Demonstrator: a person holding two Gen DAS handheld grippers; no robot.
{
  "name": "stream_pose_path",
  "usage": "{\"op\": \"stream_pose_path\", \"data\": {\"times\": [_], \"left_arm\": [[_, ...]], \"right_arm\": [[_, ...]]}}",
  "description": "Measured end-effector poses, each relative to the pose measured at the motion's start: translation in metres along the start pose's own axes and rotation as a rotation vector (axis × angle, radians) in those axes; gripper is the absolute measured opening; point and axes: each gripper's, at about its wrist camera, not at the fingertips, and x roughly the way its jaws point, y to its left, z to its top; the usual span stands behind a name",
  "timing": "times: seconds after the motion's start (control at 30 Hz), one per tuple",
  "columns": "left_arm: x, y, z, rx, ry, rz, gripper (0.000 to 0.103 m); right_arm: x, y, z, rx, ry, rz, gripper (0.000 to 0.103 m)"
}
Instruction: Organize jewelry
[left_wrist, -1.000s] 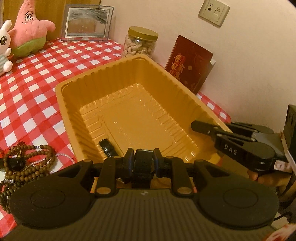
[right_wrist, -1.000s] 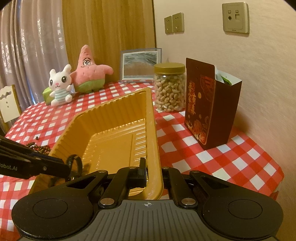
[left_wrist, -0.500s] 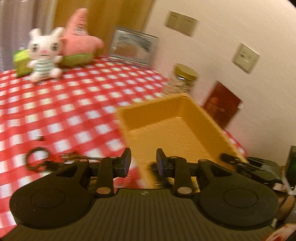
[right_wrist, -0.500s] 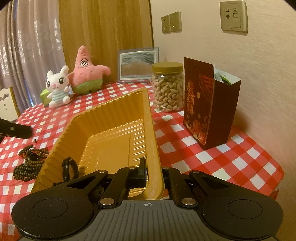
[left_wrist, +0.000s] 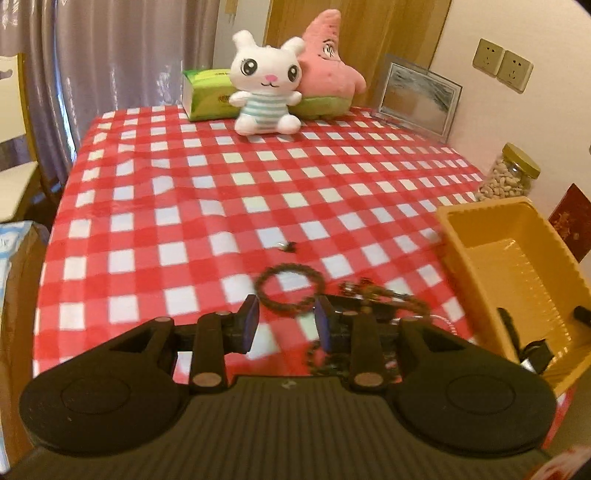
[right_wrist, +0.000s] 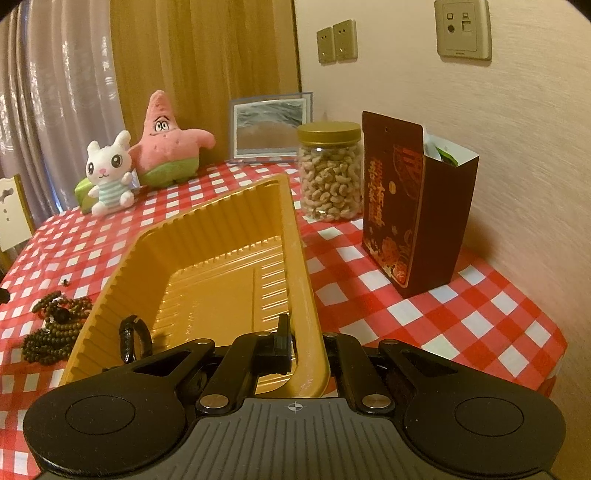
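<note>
Right wrist view: one dark ring (right_wrist: 132, 338) in tray (right_wrist: 229, 206), right tool (right_wrist: 306, 345) pinching tray rim; left tool (left_wrist: 284, 325) spread, just been opening, empty, over bead strands (left_wrist: 373, 295) left on worktop (left_wrist: 184, 206).

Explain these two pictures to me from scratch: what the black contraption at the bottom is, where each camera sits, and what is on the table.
No robot: a person holds a two-fingered claw in each hand, a camera on each looking forward along the fingers. The left claw has just been opening, nothing between its fingers, over wooden bead strings on the checked tablecloth. The right claw is shut on the rim of the yellow tray, where one dark bracelet lies. Behind stand plush toys, a nut jar and a dark red box.
</note>
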Motion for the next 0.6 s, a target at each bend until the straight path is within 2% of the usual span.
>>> {"op": "stream_pose_path", "data": {"times": [0.2, 0.43, 0.6], "left_arm": [[0.020, 0.013, 0.007, 0.143, -0.026, 0.063, 0.029], [0.064, 0.011, 0.019, 0.248, 0.010, -0.003, 0.027], [0.093, -0.002, 0.026, 0.304, 0.034, -0.025, 0.027]], "right_arm": [[0.002, 0.000, 0.000, 0.019, 0.004, -0.013, 0.005], [0.008, 0.004, 0.002, 0.028, 0.003, -0.029, 0.005], [0.012, 0.005, 0.007, 0.022, 0.000, -0.033, 0.005]]}}
